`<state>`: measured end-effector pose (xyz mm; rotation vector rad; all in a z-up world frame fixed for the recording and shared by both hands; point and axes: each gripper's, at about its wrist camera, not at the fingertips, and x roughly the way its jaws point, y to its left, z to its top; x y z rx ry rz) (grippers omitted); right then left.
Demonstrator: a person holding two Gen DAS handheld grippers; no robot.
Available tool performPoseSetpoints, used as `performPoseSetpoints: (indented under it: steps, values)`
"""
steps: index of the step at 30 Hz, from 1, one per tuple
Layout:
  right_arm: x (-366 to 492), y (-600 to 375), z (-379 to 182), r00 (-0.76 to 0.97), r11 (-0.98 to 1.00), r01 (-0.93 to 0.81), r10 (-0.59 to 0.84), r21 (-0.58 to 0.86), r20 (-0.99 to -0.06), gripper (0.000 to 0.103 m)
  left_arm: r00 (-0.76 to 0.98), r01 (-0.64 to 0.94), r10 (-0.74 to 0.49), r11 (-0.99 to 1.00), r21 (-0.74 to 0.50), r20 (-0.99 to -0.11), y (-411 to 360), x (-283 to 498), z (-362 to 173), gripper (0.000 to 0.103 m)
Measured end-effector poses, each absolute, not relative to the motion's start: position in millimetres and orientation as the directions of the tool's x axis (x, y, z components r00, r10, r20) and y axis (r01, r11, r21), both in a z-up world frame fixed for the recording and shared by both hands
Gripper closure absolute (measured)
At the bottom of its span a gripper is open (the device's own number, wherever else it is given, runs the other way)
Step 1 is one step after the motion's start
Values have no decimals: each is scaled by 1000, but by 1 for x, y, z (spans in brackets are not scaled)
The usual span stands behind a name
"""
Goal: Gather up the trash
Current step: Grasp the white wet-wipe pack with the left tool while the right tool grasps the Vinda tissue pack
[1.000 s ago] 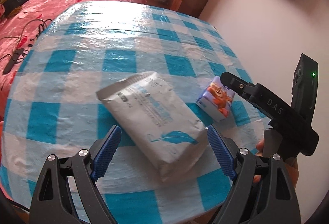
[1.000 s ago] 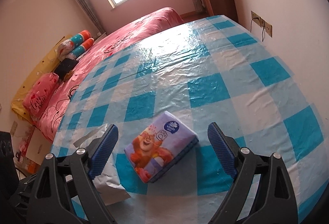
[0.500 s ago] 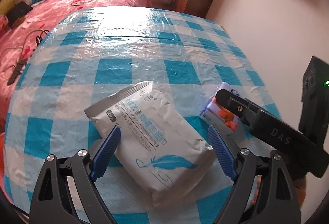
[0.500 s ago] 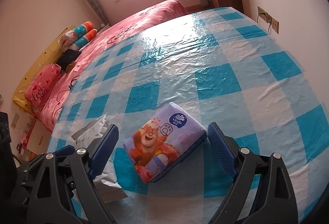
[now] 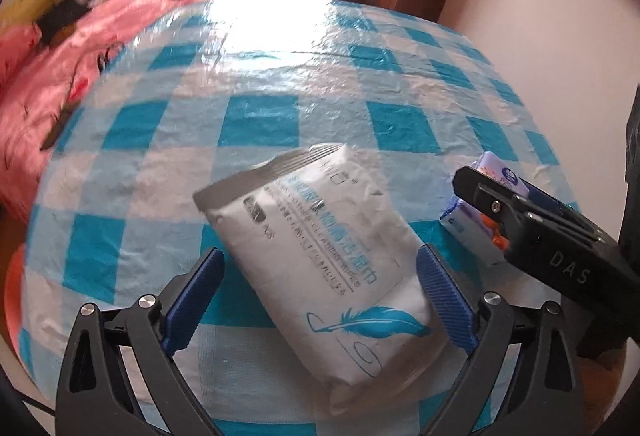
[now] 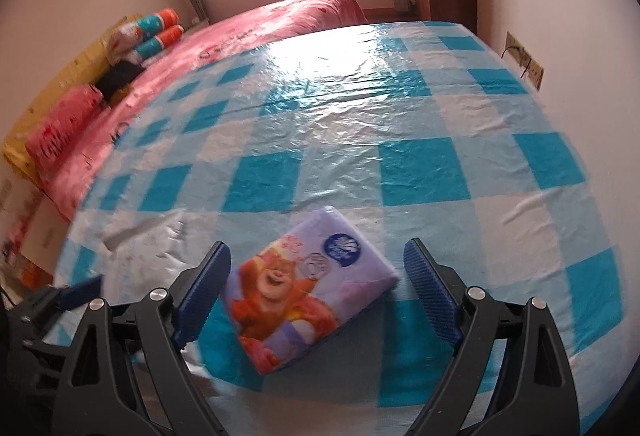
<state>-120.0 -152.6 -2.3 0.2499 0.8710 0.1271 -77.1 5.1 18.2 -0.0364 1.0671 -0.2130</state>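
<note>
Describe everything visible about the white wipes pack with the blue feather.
The white wipes pack is a soft, pillow-like plastic pouch with a crimped grey seal at its far end, blue lettering and a blue feather drawing near its close end. It lies flat and sealed, set diagonally on the blue-and-white checked tablecloth. The left tool straddles it, jaws just opened wider, pads not touching it.

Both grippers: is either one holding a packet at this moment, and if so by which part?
Nothing is held. The left gripper, whose jaws have just been opening, straddles the white wipes pack; the right gripper straddles the purple tissue pack. No pads press.
</note>
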Motion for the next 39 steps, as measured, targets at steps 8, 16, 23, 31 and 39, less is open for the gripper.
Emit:
performPoseSetpoints:
  steps: [8, 16, 23, 31, 39]
  values:
    - [-112, -156, -1, 615, 988, 13, 111, 151, -781, 14, 411, 124, -210, 977, -174, -887, 8, -77, 17, 7]
    - [-106, -152, -2, 608, 992, 18, 91, 129, -789, 20, 454, 145, -181, 981, -128, -873, -3, -73, 15, 8]
    - [-87, -137, -8, 608, 994, -18, 94, 105, -788, 35, 483, 159, -155, 983, -87, -862, -7, -72, 15, 21]
    - [-77, -142, -9, 615, 996, -50, 90, 75, -783, 45, 495, 187, -182, 977, -100, -850, -1, -71, 16, 25]
    - [-78, -129, -3, 625, 990, -102, 137, 94, -769, 50, 494, 198, -217, 971, -134, -842, 10, -70, 17, 27]
